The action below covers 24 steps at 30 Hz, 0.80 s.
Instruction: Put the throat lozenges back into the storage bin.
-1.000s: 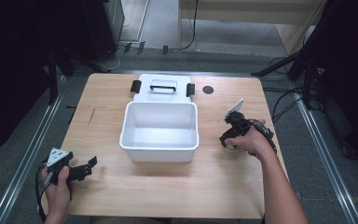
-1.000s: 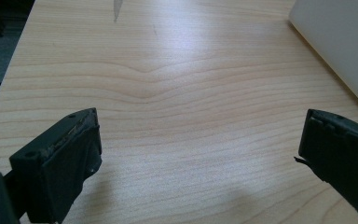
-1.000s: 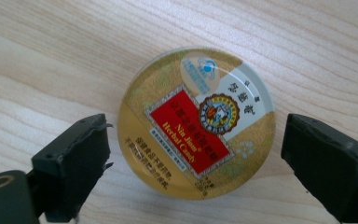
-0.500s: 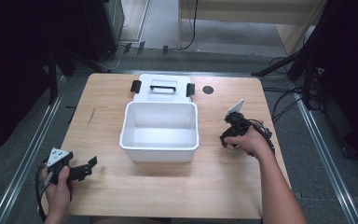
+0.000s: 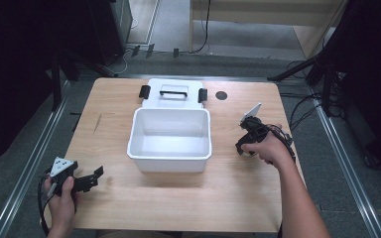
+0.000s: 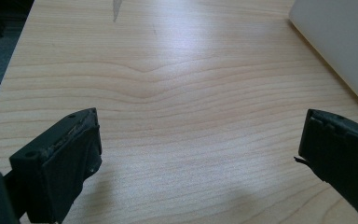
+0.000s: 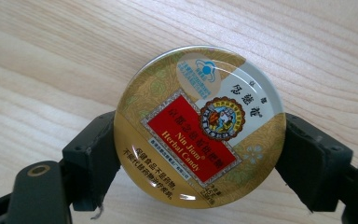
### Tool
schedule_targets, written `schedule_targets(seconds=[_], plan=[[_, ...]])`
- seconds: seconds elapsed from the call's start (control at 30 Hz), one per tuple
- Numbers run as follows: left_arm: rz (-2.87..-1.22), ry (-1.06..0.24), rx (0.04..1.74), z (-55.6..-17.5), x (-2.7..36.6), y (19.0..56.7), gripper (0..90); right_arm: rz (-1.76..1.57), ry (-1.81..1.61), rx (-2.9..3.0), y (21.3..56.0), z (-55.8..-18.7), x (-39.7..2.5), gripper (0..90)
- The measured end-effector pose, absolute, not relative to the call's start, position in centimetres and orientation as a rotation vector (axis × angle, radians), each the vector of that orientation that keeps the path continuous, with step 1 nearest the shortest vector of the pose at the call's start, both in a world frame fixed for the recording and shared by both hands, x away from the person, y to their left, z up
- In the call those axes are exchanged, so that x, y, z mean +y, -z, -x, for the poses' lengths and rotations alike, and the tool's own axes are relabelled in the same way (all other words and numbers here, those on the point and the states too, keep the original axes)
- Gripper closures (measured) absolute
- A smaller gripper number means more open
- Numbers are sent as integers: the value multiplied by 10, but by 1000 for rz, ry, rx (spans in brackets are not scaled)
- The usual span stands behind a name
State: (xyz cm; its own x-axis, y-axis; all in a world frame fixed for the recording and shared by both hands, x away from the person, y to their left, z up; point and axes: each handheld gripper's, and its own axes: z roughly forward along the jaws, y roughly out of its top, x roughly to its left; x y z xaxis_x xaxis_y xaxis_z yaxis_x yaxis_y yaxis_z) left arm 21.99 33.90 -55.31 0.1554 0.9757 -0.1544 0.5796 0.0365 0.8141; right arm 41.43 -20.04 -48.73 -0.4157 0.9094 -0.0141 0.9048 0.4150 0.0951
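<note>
A round gold candy tin [image 7: 199, 126] with a red label and a white top edge lies flat on the wooden table [image 5: 238, 198]. My right gripper [image 7: 198, 161] is shut on the candy tin, one black jaw against each side. Seen from the high view, this right gripper [image 5: 241, 147] is low over the table, to the right of the white bin [image 5: 170, 154]. My left gripper [image 5: 97, 177] is near the table's front left corner. In its own view the left gripper [image 6: 200, 154] is open, with bare wood between the jaws.
The empty white bin stands in the middle of the table. Its white lid [image 5: 172, 92], with a black handle and two black latches, lies flat just behind it. A small black disc [image 5: 222, 95] sits right of the lid. Cables and dark stands ring the table.
</note>
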Motion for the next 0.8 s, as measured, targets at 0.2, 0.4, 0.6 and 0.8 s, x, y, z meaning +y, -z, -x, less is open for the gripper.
schedule_targets(seconds=[0.2,0.4,0.6,0.8], plan=[[-1641,-631,1519,-220,339,553,0,-1593,-136,2628,474,-412,-196,203],[-1642,-631,1519,-220,339,553,0,-1519,-155,2665,462,-408,-191,203],[-1642,-632,1519,-220,339,553,0,-1465,-163,2671,447,-405,-185,203],[-1642,-632,1519,-220,339,553,0,-1411,-186,2700,434,-403,-180,203]])
